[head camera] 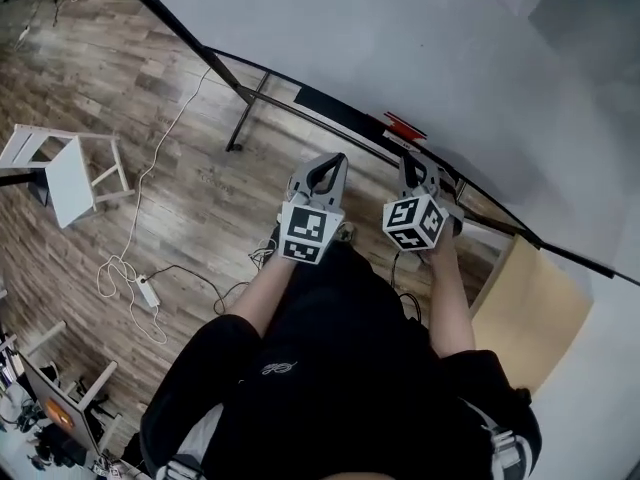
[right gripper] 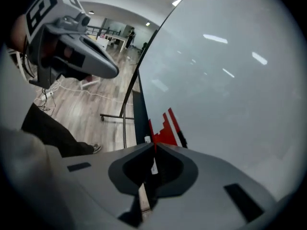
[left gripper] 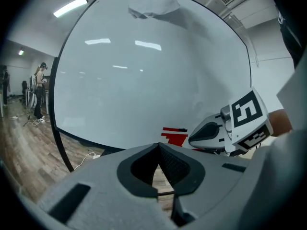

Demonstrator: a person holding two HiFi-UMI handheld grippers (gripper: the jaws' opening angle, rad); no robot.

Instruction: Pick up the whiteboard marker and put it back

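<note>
Several red whiteboard markers [head camera: 405,126] lie stacked on the tray at the bottom edge of the whiteboard [head camera: 400,48]. They show as a stepped red shape in the left gripper view [left gripper: 173,136] and in the right gripper view [right gripper: 165,131]. My left gripper [head camera: 328,165] hangs just short of the tray, left of the markers, with its jaw tips together [left gripper: 158,145]. My right gripper [head camera: 412,165] is close under the markers, pointing down at them, jaws shut [right gripper: 154,145]. I see nothing gripped in either one. Each gripper shows in the other's view: right [left gripper: 194,139], left [right gripper: 112,72].
The board stands on a black metal frame [head camera: 245,118] over a wood floor. A white stool [head camera: 70,173] and a white cable with adapter [head camera: 145,290] lie at the left. A beige panel [head camera: 530,308] is at the right. Paper [left gripper: 153,4] hangs at the board's top.
</note>
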